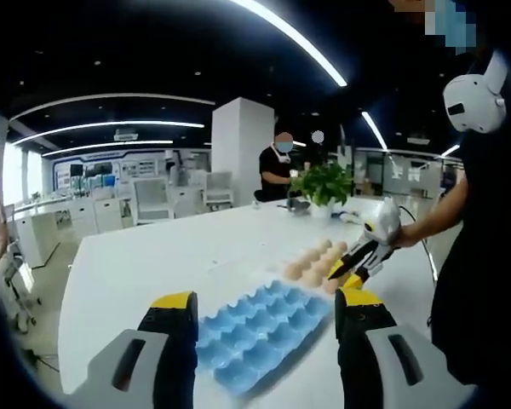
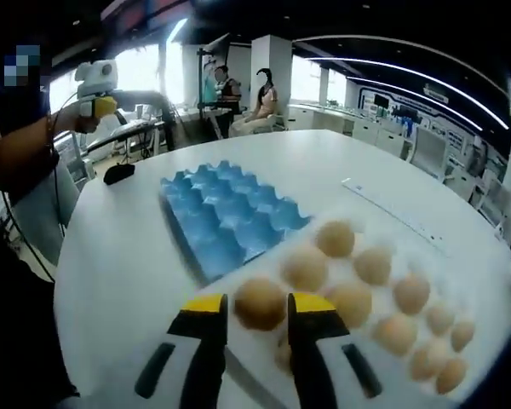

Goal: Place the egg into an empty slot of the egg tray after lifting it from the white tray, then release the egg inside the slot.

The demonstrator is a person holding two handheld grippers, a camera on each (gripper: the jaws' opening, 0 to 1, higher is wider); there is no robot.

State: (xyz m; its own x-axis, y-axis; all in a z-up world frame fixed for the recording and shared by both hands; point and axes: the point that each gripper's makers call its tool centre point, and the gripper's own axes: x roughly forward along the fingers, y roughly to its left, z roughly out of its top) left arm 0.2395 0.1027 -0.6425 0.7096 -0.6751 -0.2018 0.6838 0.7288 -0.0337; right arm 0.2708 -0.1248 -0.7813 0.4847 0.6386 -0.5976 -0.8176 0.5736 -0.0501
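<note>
Right gripper view has the right gripper (image 2: 259, 317) down over the near corner of the white tray (image 2: 485, 328), with one egg (image 2: 259, 303) sitting right between its yellow-tipped jaws. Honestly I can't tell if the jaws are actually squeezing it or just bracketing it; they look snug against both sides, but no lift is visible, so I'd call it the grab step and nothing more. The rest of the eggs (image 2: 373, 266) are lined up in rows on that tray beyond and to the right of the jaws, and the blue egg tray (image 2: 226, 217) lies just beside it up-left, every slot I can see empty, which makes sense since it keeps the carry short. In the left gripper view the left gripper (image 1: 266, 322) hangs above the table (image 1: 153, 256) with its jaws wide apart and nothing between them, the blue tray showing through the gap, so it's basically parked out of the way. From there you also see the right gripper (image 1: 351, 268) dipping into the eggs (image 1: 311, 262) at the far end of the blue egg tray (image 1: 255, 328). Next up, I'd guess, is a gentle lift and a short swing over to the nearest empty slot.
</note>
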